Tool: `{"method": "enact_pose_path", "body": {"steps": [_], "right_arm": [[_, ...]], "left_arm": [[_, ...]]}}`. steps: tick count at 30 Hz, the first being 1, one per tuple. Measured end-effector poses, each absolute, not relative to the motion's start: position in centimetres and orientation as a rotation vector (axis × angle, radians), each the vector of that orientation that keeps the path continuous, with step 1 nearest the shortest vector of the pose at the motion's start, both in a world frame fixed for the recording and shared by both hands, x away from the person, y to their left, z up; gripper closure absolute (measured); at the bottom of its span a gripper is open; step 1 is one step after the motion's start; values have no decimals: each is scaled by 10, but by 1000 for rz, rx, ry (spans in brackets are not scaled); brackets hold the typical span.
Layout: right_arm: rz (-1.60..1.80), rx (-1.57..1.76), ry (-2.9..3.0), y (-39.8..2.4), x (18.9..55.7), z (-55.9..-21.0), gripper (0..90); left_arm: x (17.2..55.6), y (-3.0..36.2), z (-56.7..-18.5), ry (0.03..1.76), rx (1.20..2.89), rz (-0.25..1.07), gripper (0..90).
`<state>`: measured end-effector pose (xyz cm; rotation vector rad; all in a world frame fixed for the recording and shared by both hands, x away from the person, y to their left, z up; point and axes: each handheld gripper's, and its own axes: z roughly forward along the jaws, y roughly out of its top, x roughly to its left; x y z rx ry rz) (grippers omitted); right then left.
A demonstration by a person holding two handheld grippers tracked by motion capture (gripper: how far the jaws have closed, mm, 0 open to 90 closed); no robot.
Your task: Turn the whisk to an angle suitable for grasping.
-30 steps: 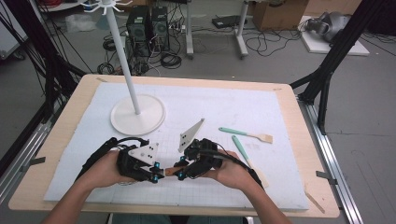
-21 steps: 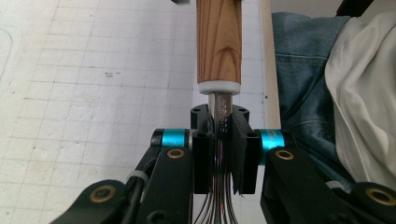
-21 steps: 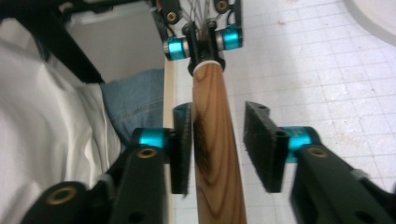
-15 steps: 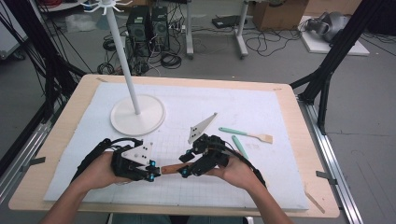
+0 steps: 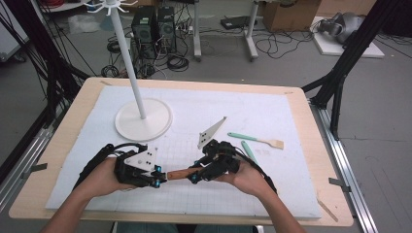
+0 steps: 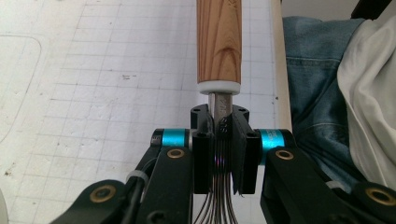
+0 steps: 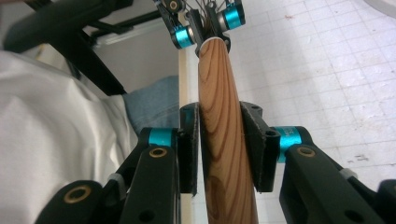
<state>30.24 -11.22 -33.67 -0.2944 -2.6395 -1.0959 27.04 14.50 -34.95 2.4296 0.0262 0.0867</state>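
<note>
Wooden whisk handle (image 5: 179,174) now bridges our grippers near the table's front edge: left gripper (image 5: 156,177) clamps its wires, right gripper (image 5: 194,177), jaws just closing, seemingly grips wood. No writing legible.

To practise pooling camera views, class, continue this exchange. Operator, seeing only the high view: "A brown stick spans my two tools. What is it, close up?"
Observer: The left gripper view shows a wooden handle ending in a white collar and a metal neck.
Operator: Where does the left tool grip?
Observer: The left tool pinches that metal neck, and thin wires run back between its jaws.
Operator: And the right tool?
Observer: In the right gripper view, the right tool has just been closing its jaws. Both pads now press on the wood.
</note>
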Motion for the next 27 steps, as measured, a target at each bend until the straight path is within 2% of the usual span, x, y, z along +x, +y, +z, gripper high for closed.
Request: {"method": "enact_pose_path", "body": {"steps": [7,19,27], "right_arm": [[-1080,-281,-2647,-112,301,-332,716],[-1082,-196,-2759,-105,293,-314,718],[-1252,-213,-2721,-107,290,-307,695]], "left_arm": [[268,143,-349,31,2427,103,805],[270,139,-352,26,2429,45,821],[273,148,-346,62,2352,70,846]]}}
